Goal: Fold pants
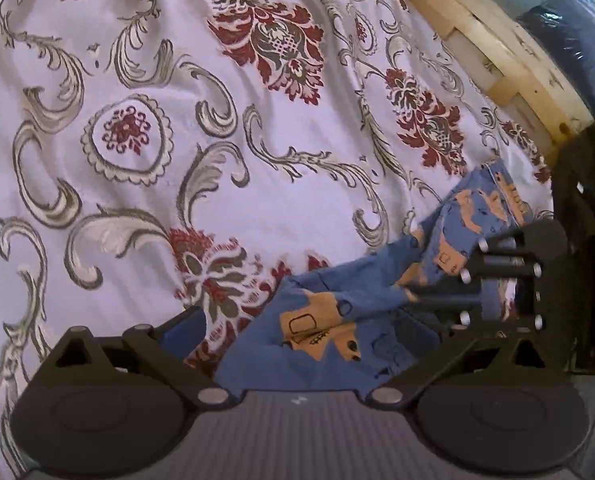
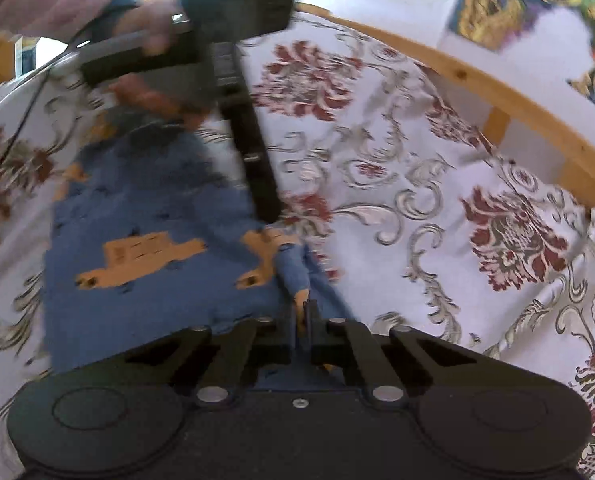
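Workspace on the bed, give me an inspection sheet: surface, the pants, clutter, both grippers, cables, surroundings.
Surface: bedspread, white with red floral and grey scroll pattern, lightly wrinkled.
Job's things: pants, blue with orange vehicle print, partly bunched, not yet folded flat.
Clutter: nothing seen.
Grippers: right gripper shut on a pinch of the pants' edge; left gripper open, fingers spread over the fabric, gripping nothing. A hand holds the left gripper in the right view.
Cables: a thin dark cable trails across the bedspread at left.
Surroundings: wooden bed frame; colourful patterned cloth beyond it, blurred.
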A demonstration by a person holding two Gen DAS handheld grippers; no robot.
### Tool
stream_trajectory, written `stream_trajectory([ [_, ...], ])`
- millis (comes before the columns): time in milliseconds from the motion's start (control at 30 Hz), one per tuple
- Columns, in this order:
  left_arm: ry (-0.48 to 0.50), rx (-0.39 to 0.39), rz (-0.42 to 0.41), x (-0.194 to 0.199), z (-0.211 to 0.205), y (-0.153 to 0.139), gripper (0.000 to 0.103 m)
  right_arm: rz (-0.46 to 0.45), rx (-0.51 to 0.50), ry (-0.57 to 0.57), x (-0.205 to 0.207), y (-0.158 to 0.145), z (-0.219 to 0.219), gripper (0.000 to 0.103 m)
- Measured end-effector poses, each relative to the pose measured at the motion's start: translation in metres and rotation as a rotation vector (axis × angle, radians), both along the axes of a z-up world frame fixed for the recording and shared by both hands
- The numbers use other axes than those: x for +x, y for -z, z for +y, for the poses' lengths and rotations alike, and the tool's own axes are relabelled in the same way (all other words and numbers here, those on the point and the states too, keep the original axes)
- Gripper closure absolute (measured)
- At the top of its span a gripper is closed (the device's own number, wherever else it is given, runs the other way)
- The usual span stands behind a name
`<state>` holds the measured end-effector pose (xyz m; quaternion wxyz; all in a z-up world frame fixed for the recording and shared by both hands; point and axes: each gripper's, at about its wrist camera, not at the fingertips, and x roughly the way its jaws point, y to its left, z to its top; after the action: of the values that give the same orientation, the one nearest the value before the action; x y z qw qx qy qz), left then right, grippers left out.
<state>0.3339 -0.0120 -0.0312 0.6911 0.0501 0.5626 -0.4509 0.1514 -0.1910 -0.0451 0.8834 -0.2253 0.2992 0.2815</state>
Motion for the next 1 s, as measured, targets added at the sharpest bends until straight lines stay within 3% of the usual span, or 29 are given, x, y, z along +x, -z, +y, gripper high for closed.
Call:
stream_trajectory([
  [200, -0.010, 0.031, 0.001, -0.001, -0.012, 0.007, 0.002, -0.006, 0.003, 0.011, -0.020, 0.009, 0.005, 0.100],
  [300, 0.052, 0.050, -0.036, -0.006, -0.022, 0.007, 0.012, -0.017, 0.016, 0.028, -0.018, 0.009, 0.002, 0.100],
  [400, 0.129, 0.051, -0.071, -0.010, -0.029, 0.002, 0.014, -0.033, 0.045, 0.060, -0.015, 0.005, -0.002, 0.100],
  [500, 0.153, 0.097, -0.028, -0.006, -0.035, 0.004, 0.018, -0.042, 0.039, 0.054, -0.015, 0.005, -0.002, 0.100],
  [600, 0.097, 0.130, 0.043, 0.004, -0.037, 0.009, 0.025, -0.047, 0.010, 0.032, -0.018, 0.009, 0.003, 0.100],
  [700, 0.076, 0.154, 0.038, 0.007, -0.039, 0.016, 0.051, -0.052, -0.002, 0.027, -0.019, 0.012, 0.005, 0.100],
  [767, 0.080, 0.164, 0.010, 0.005, -0.041, 0.018, 0.086, -0.057, -0.002, 0.037, -0.016, 0.013, 0.005, 0.100],
  [833, 0.043, 0.144, 0.010, 0.006, -0.039, 0.018, 0.093, -0.070, -0.006, 0.050, -0.014, 0.014, 0.006, 0.100],
  [1000, -0.045, 0.094, -0.027, 0.004, -0.030, 0.005, 0.096, -0.116, -0.001, 0.110, -0.006, 0.011, 0.007, 0.100],
])
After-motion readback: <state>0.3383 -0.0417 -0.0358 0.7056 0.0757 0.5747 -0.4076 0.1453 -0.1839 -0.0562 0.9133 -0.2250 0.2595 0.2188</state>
